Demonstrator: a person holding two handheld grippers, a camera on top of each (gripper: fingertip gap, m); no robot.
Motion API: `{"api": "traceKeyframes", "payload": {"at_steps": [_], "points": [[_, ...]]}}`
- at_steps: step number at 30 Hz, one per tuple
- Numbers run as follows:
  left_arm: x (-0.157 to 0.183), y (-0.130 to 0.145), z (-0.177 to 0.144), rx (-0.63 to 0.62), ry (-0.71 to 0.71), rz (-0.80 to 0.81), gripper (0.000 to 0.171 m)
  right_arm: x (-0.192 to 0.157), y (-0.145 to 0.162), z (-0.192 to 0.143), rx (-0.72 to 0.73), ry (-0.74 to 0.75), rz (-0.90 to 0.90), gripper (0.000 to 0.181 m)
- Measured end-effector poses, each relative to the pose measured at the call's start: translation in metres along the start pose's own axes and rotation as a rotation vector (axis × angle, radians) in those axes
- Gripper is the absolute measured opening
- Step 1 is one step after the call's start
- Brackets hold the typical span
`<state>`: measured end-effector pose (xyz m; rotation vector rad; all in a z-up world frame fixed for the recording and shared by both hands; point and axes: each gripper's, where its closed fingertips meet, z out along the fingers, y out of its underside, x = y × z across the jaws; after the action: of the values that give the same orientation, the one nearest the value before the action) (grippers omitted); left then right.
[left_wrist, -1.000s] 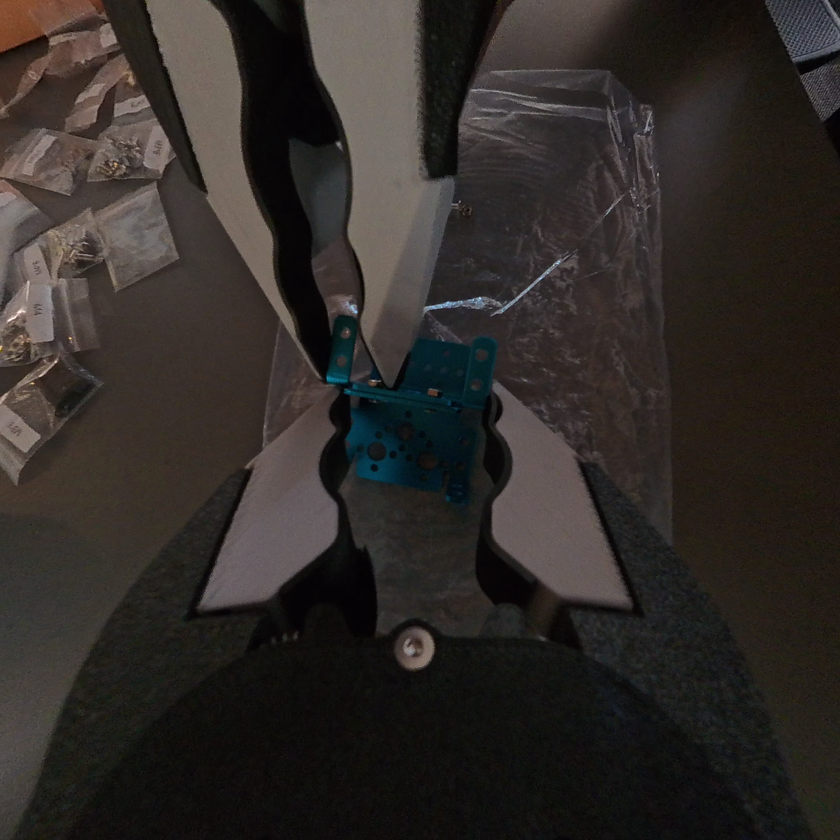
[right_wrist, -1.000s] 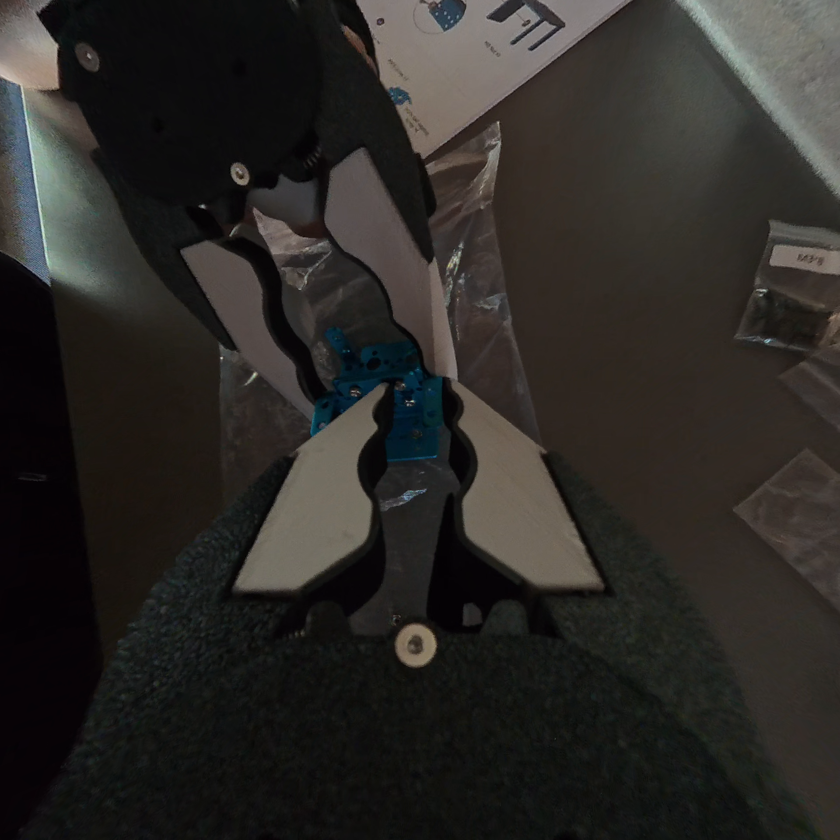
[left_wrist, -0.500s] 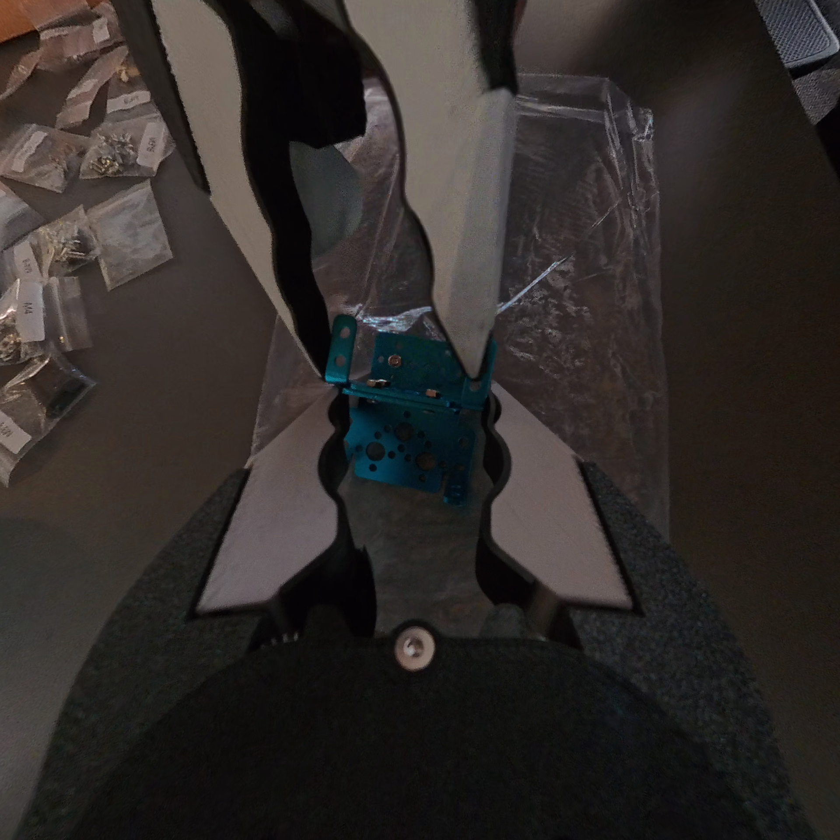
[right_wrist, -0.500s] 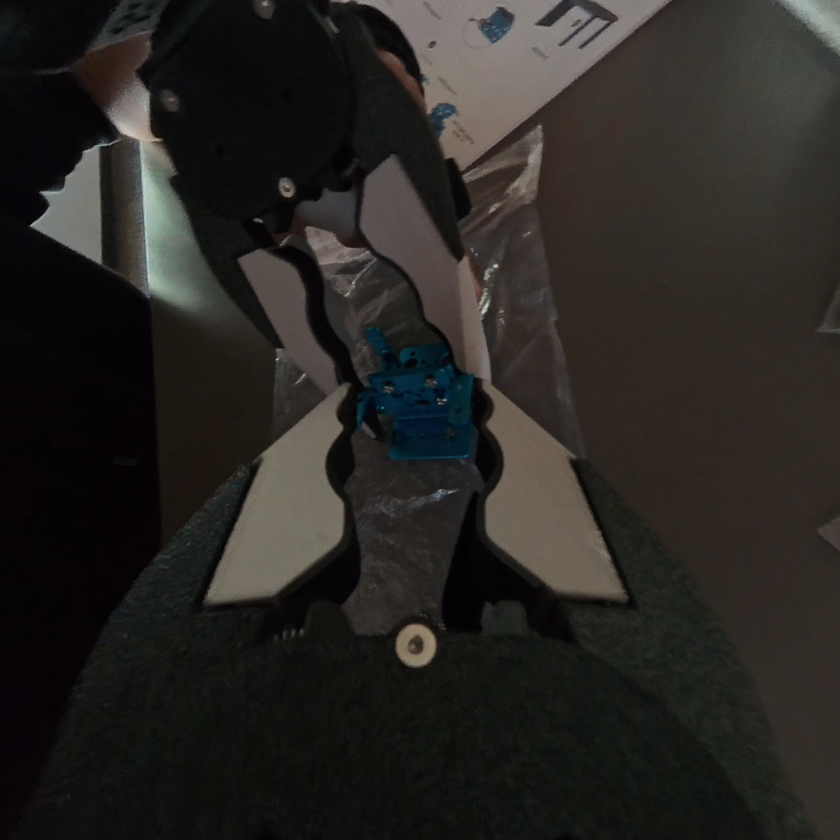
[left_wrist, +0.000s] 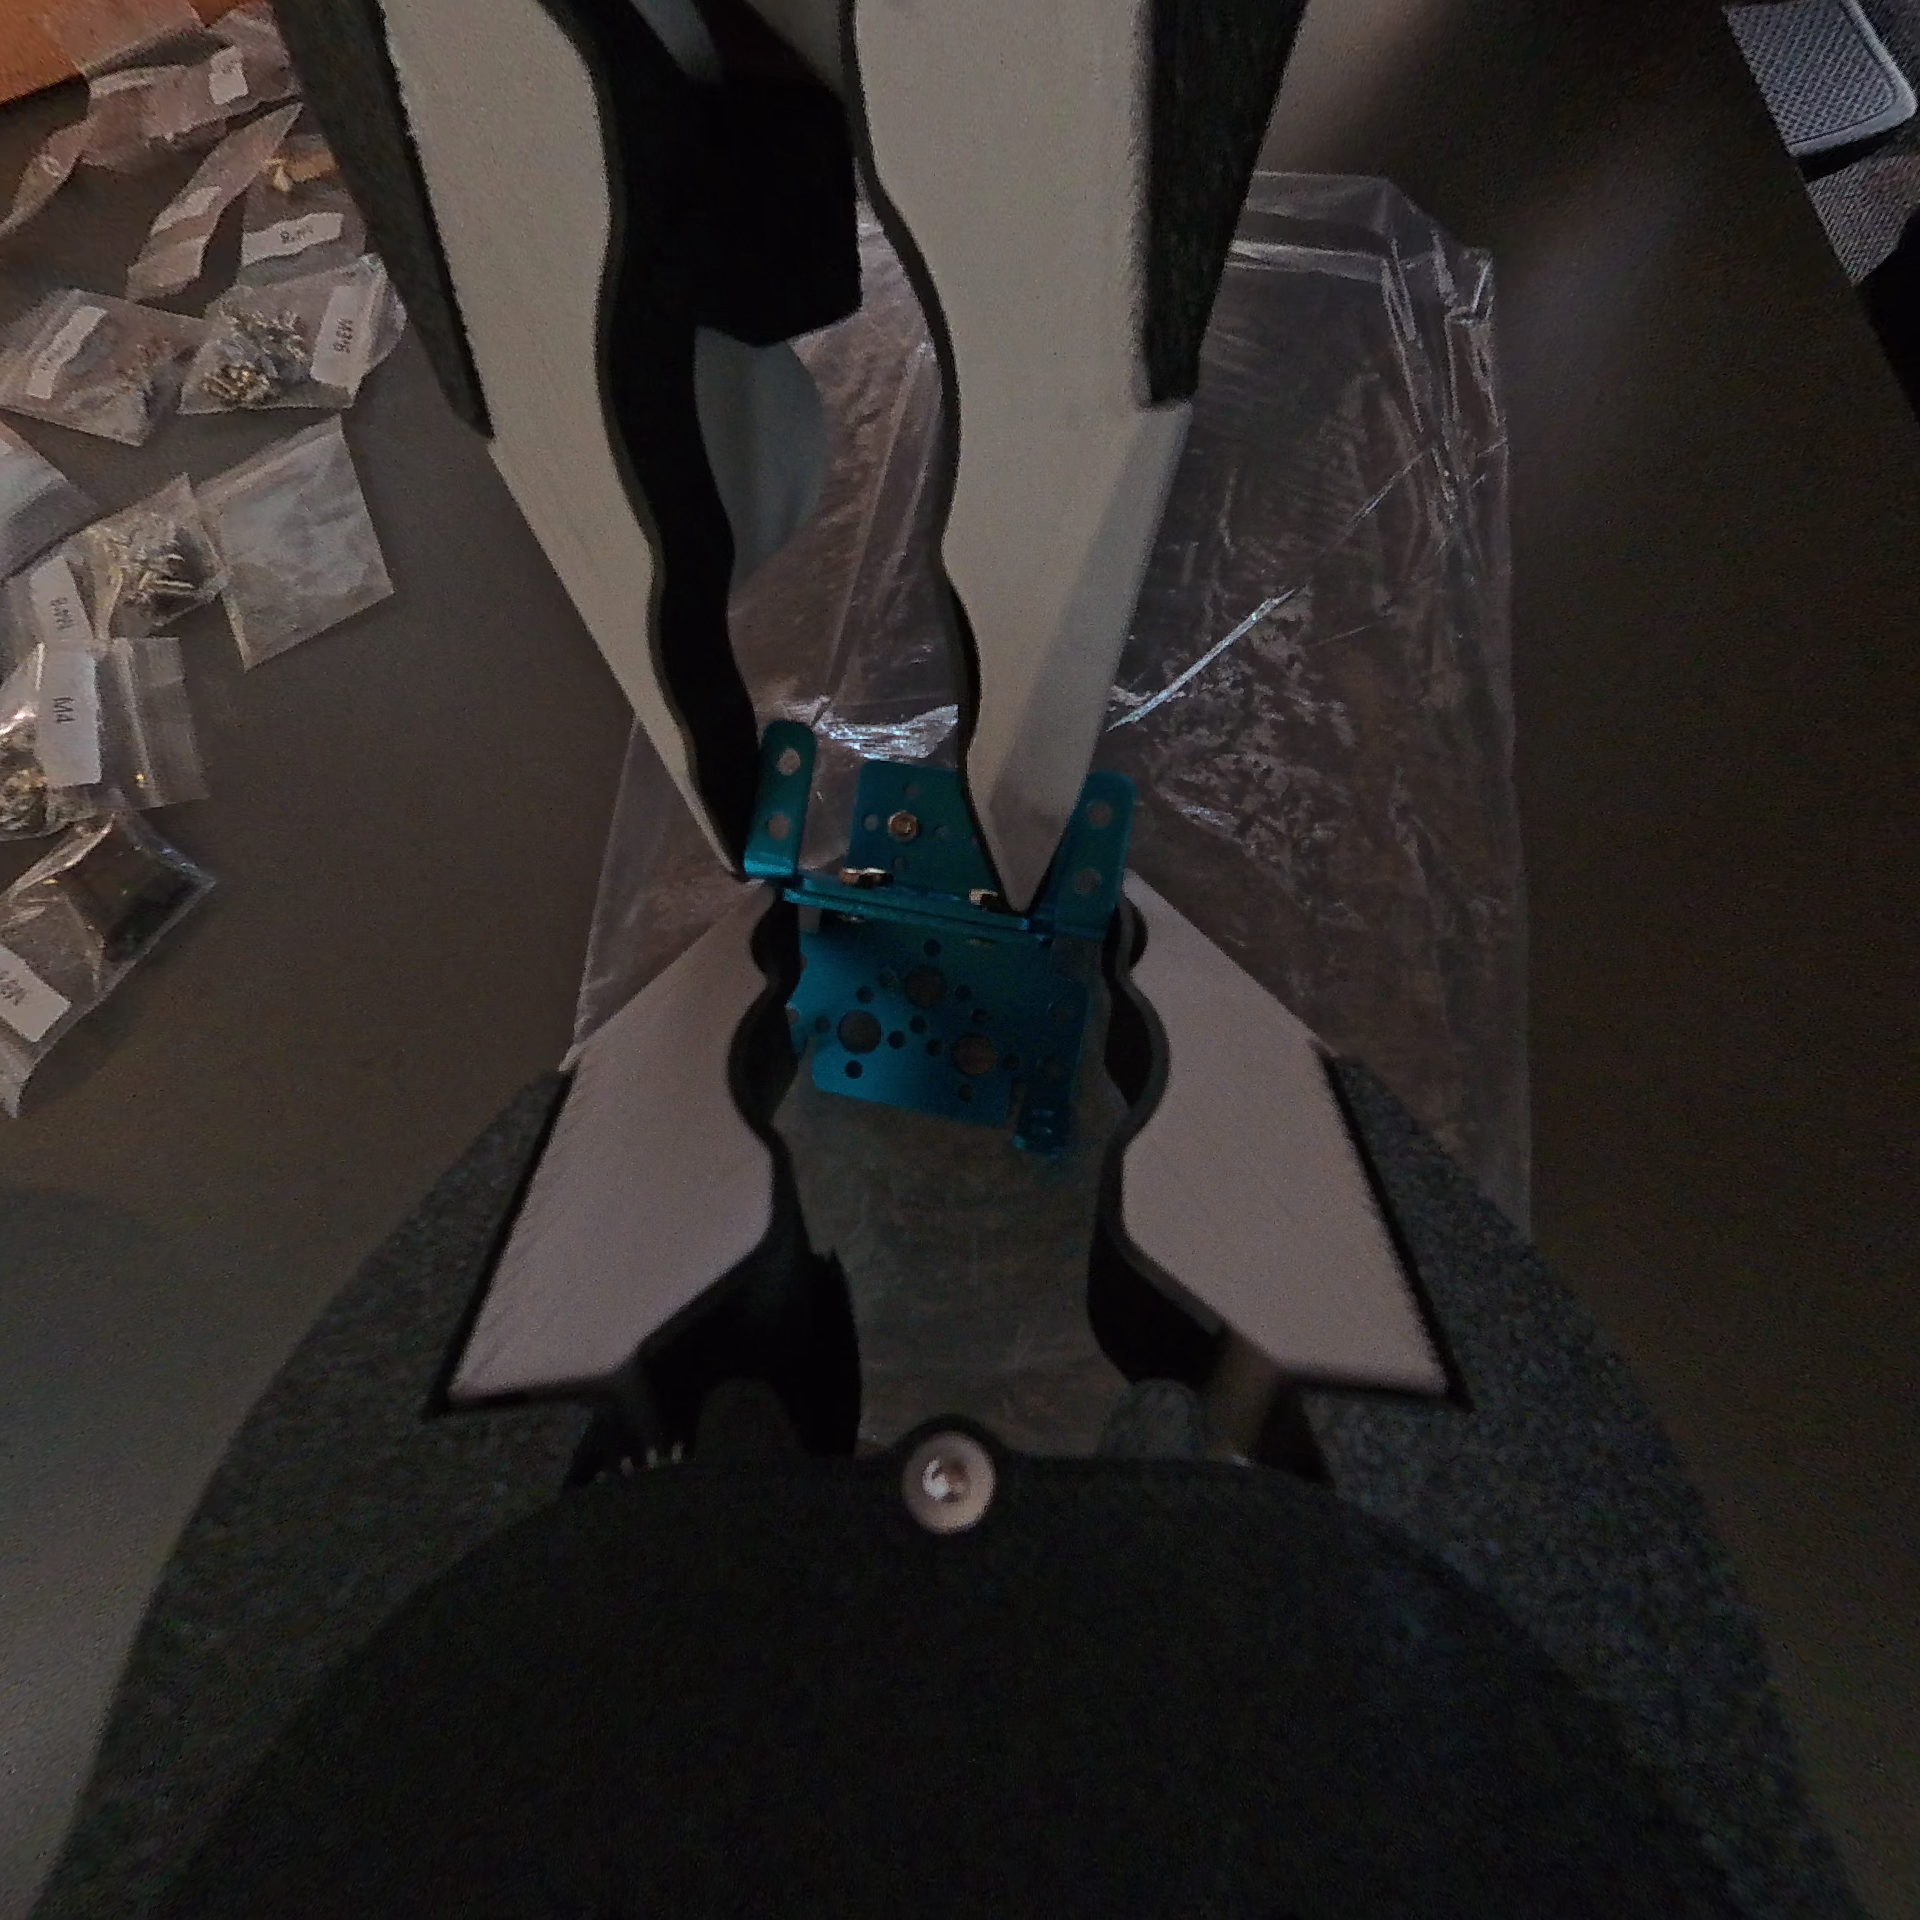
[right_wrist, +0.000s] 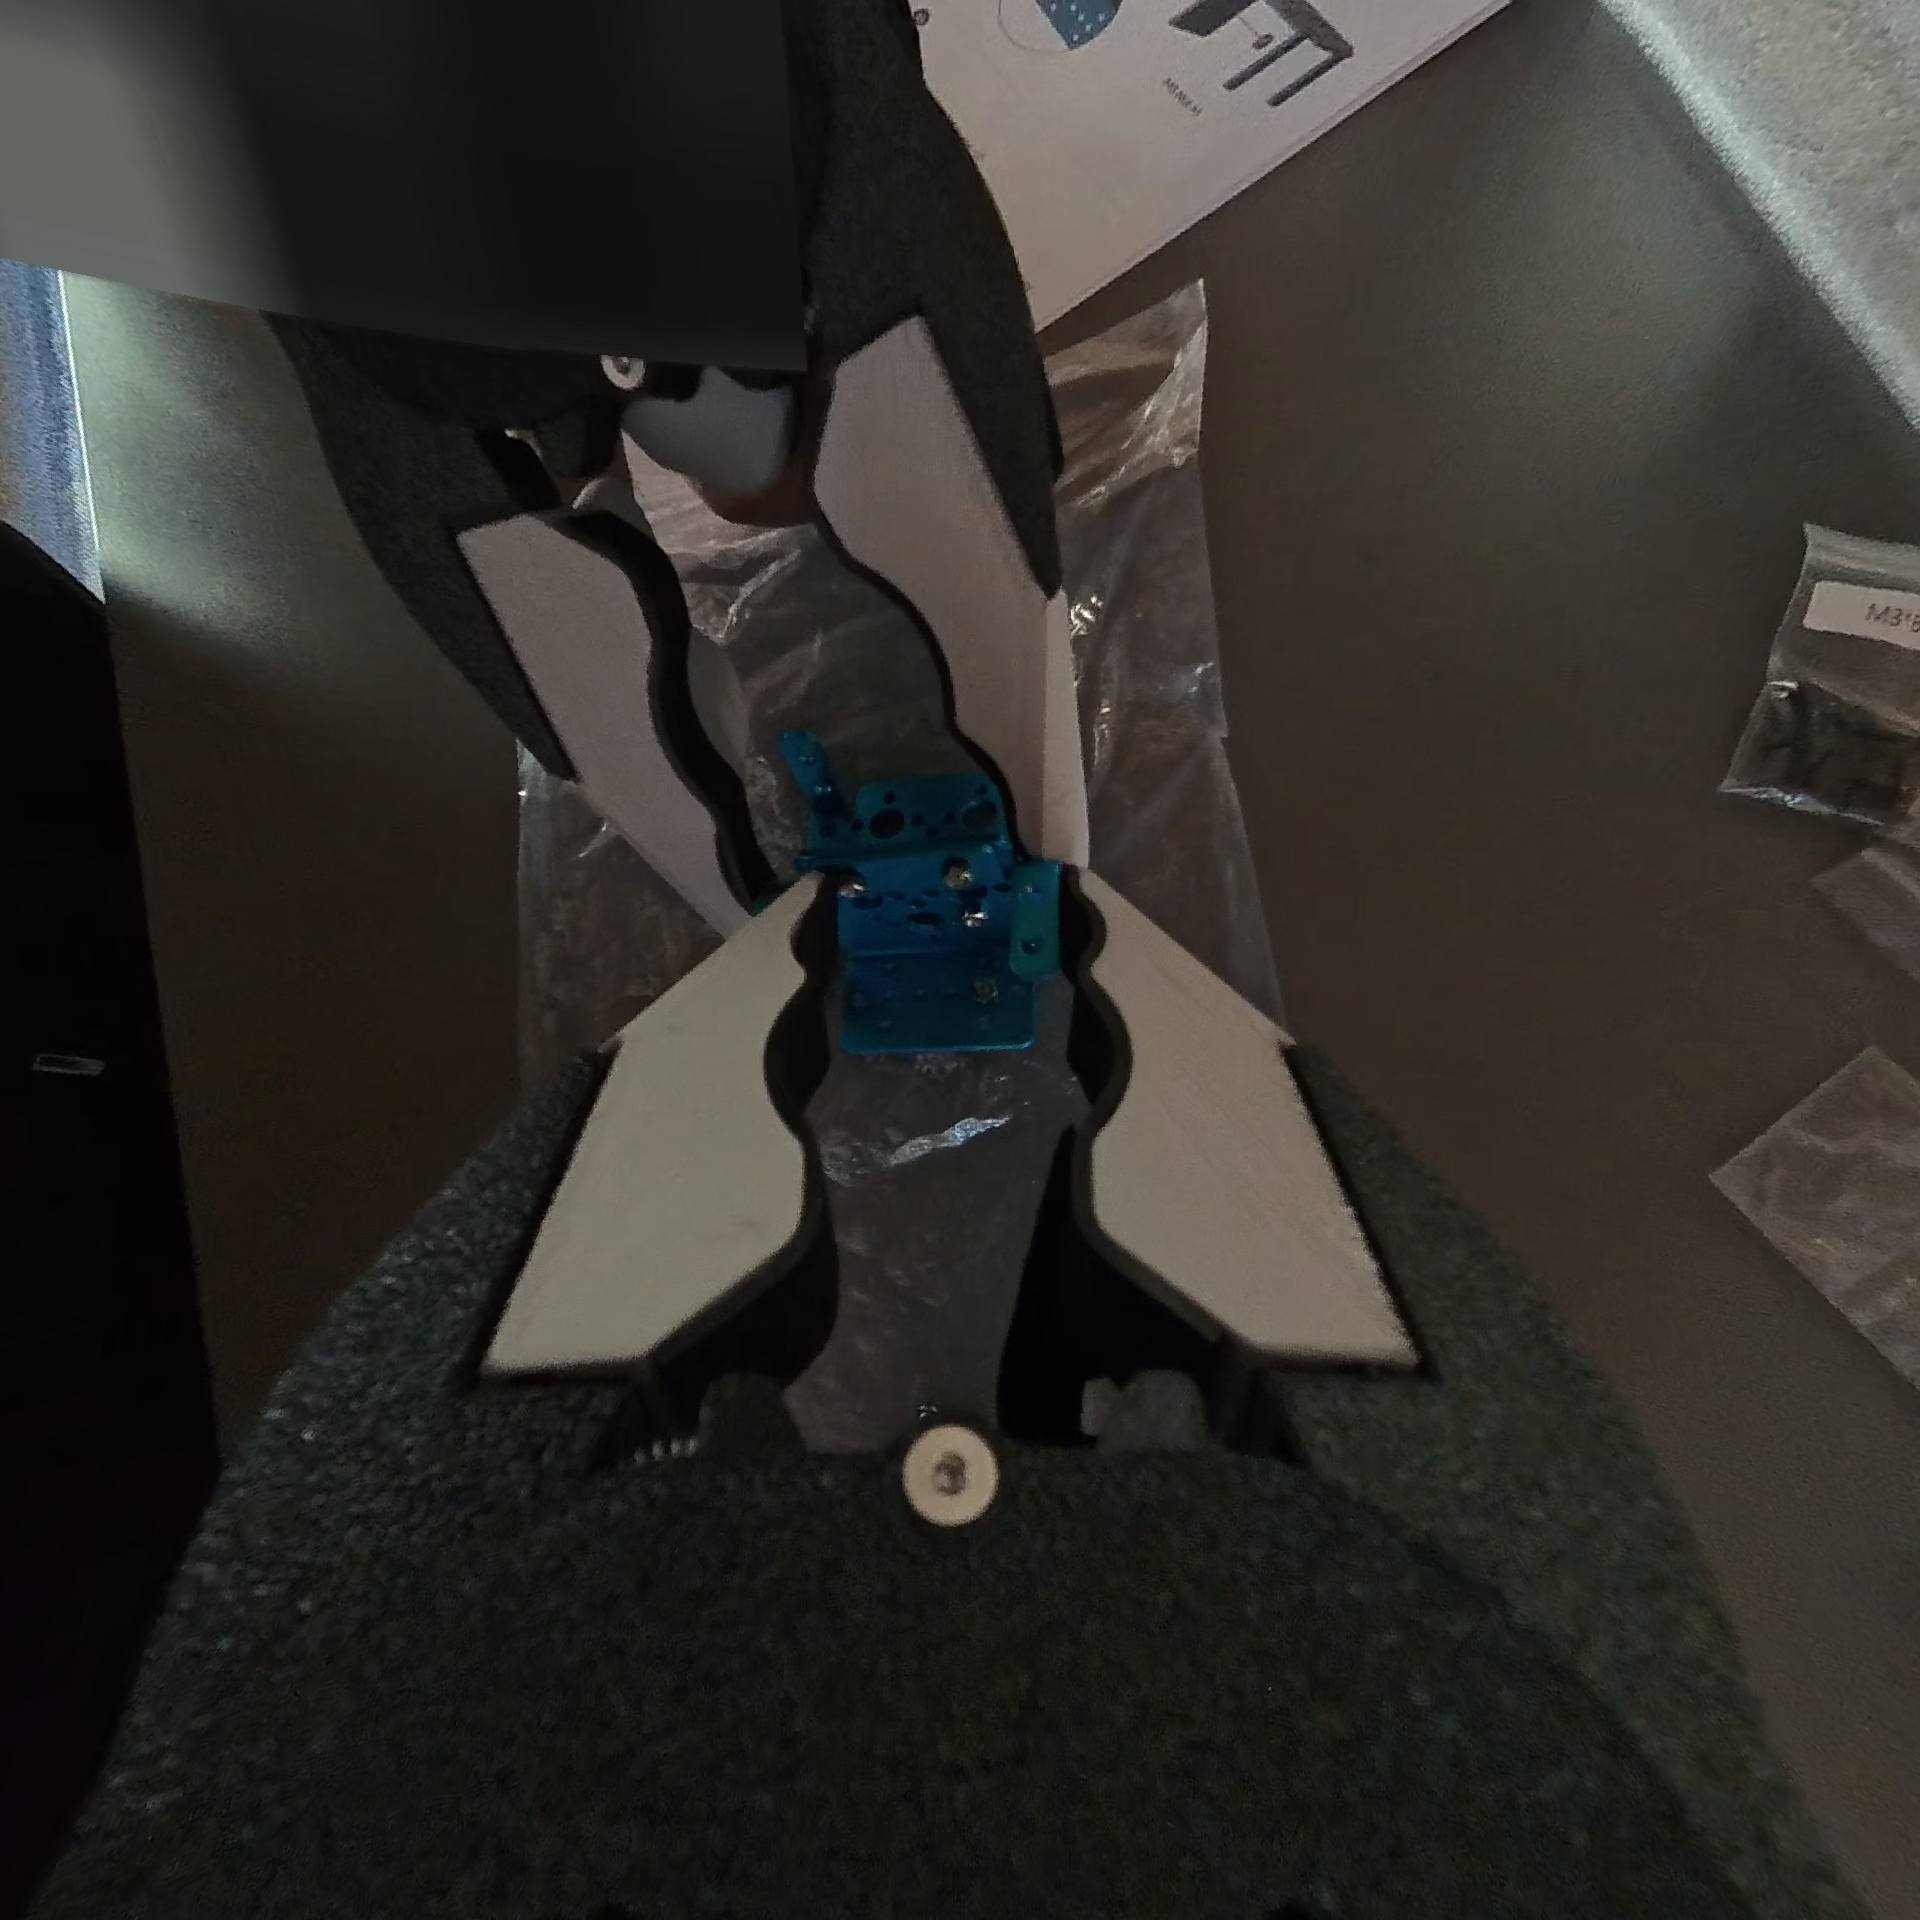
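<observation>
A blue perforated metal bracket (left_wrist: 935, 1029) with two upright ears is held over a clear plastic bag (left_wrist: 1299, 727) on the dark table. My left gripper (left_wrist: 940, 899) is shut on the bracket's sides. My right gripper (left_wrist: 871, 881) comes in from the opposite side. Its jaws stand apart, one tip at the bracket's left ear and the other on the cross plate. In the right wrist view, the right gripper (right_wrist: 945, 883) closely straddles the bracket (right_wrist: 925, 997), and small gaps show on both sides. The left gripper's fingers (right_wrist: 935, 582) reach in from above.
Several small labelled bags of screws (left_wrist: 156, 582) lie left of the plastic bag, and more bags (right_wrist: 1829, 727) show in the right wrist view. A white instruction sheet (right_wrist: 1143, 125) lies beyond the plastic bag (right_wrist: 1143, 644). A mesh chair (left_wrist: 1818, 83) stands past the table edge. My two grippers' fingertips are within a few centimetres of each other.
The right gripper was nearly closed at the bracket's left ear. It opened wide, then narrowed a little around the bracket. The left gripper kept its hold, and the bracket stayed put in it.
</observation>
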<state>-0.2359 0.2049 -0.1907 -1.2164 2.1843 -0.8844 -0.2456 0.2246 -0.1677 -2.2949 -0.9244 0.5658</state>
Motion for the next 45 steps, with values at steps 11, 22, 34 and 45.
{"api": "traceKeyframes", "payload": {"at_steps": [11, 22, 34, 45], "points": [[0.002, -0.001, 0.001, 0.001, 0.003, 0.01, 0.06, 0.001, 0.0, -0.003, 0.037, -0.086, 0.085, 0.032], [0.002, -0.001, 0.001, 0.001, 0.002, 0.008, 0.06, -0.001, 0.0, -0.002, 0.013, -0.059, 0.062, 0.04], [0.003, -0.001, 0.001, 0.002, 0.004, 0.011, 0.06, 0.0, 0.0, -0.003, 0.034, -0.081, 0.089, 0.037], [0.003, -0.001, 0.001, 0.001, 0.002, 0.012, 0.06, -0.001, 0.0, -0.002, 0.017, -0.046, 0.056, 0.041]]}}
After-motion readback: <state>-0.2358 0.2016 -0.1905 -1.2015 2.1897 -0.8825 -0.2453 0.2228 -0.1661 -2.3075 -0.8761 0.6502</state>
